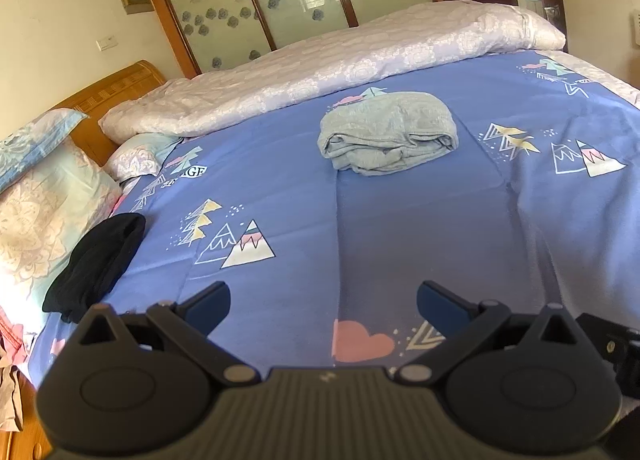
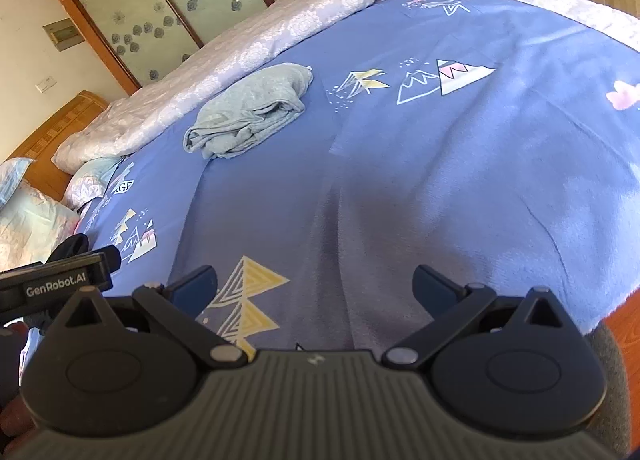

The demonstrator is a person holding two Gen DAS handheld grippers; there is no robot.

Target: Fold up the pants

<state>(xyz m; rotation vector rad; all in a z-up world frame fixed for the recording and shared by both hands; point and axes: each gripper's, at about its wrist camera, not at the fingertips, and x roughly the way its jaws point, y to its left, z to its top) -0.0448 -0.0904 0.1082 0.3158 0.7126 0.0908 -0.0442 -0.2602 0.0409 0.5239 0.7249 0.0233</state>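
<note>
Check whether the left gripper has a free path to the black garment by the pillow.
Probably yes: the left gripper is open and empty, and only bare blue sheet separates it from the black garment.

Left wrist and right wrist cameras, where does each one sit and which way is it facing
Left wrist: sits behind the left tongs, open and empty, facing across the blue bedspread at the grey folded pants.
Right wrist: sits behind the right tongs, open and empty, facing the same bed; the other tool's body shows at left.
Shared: pants, lilac quilt, wardrobe doors.
</note>
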